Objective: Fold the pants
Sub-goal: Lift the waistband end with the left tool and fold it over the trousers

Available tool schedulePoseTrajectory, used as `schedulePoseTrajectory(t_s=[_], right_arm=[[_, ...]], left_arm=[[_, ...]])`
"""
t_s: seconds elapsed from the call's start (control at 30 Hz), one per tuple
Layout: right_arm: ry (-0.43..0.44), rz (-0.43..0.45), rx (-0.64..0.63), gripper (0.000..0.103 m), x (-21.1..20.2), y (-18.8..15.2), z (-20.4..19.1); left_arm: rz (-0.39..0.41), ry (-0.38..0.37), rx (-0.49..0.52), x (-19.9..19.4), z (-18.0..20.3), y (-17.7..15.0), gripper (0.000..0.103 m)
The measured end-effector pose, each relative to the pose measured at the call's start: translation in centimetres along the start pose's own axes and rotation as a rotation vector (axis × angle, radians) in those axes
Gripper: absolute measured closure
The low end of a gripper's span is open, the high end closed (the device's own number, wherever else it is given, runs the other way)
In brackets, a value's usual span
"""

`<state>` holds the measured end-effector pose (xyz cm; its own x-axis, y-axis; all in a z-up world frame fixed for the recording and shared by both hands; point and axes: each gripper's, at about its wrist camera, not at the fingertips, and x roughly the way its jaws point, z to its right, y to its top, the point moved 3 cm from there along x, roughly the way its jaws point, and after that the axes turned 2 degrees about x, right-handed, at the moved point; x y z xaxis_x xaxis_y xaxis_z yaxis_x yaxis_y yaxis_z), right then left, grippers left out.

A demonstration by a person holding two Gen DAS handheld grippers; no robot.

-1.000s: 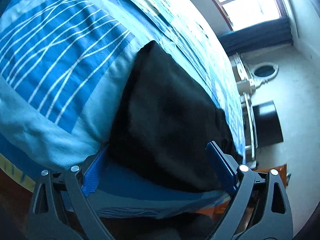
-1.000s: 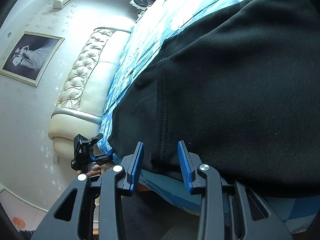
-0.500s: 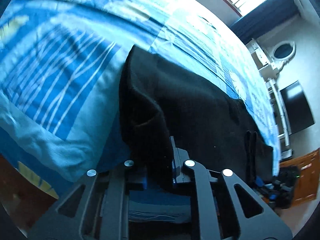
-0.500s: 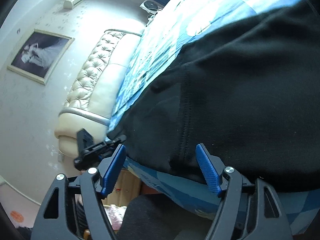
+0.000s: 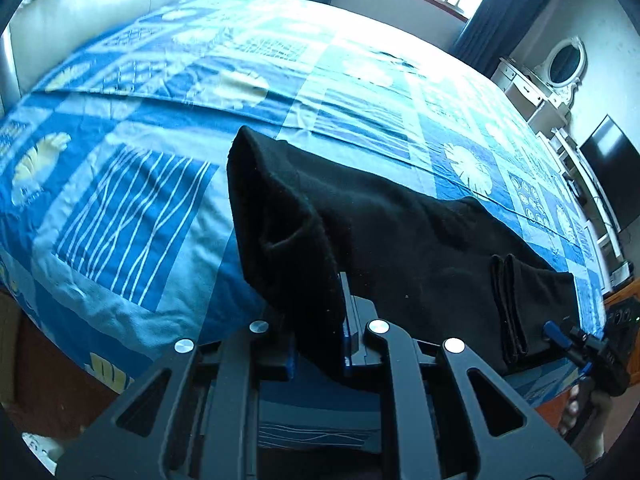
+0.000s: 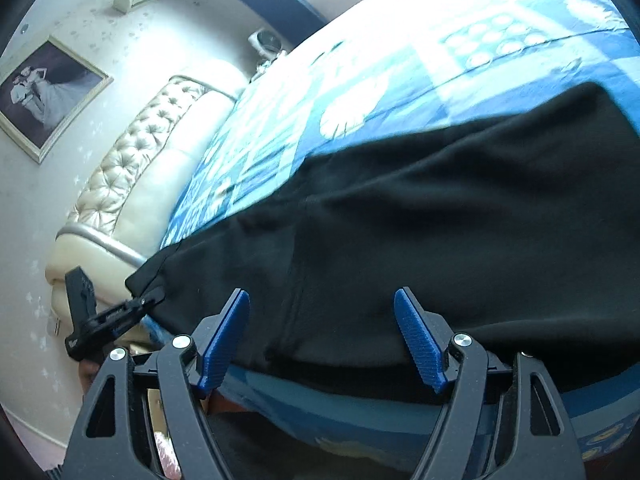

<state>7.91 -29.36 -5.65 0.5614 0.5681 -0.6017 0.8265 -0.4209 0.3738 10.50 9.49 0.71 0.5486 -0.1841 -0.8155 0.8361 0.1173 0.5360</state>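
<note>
The bed (image 5: 132,208), covered in a blue patterned sheet, carries the whole job; the black pants (image 5: 420,236) lie along its near edge, stretched sideways between the two tools, with the padded headboard (image 6: 132,184) off at the far end in the right wrist view; the cloth looks doubled lengthwise already, since stacked layers show at one end in the left wrist view, though I cannot tell from here how many folds are in it; that much seems done, and I judge the fold across the length is only starting.

The left gripper (image 5: 320,344) has its jaws pinched nearly together on a bunched corner of the pants, which stands up off the sheet in a loose peak; this raised corner reads as the start of carrying one end over the other.

The right gripper (image 6: 322,340) has its jaws spread wide, one on each side of the hem edge at the bed's rim, and neither pad presses on the cloth, so it holds nothing; its end of the pants lies flat on the bed; what is left, as I judge it, is for this side to take hold, then the carry-over, the laying down and the smoothing.
</note>
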Motion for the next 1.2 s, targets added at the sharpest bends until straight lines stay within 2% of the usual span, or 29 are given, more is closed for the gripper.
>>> schedulePoseTrajectory(t_s=[0.2,0.47,0.83,1.2], right_arm=[[-0.064,0.078,0.011,0.027,-1.8,1.5,1.1],[-0.127,0.163,0.064,0.027,-4.2,2.6,3.3],[-0.155,0.2,0.095,0.026,-5.6,3.3,4.7],[-0.144,0.213,0.115,0.026,-5.9,3.4,5.0]], left_arm=[[0.025,0.018,0.032,-1.4,1.6,0.5,0.088],[0.066,0.047,0.108,-3.1,5.5,1.5,0.088],[0.135,0.08,0.273,-4.6,13.4,1.9,0.088],[0.135,0.062,0.357,-3.7,19.7,1.1,0.089]])
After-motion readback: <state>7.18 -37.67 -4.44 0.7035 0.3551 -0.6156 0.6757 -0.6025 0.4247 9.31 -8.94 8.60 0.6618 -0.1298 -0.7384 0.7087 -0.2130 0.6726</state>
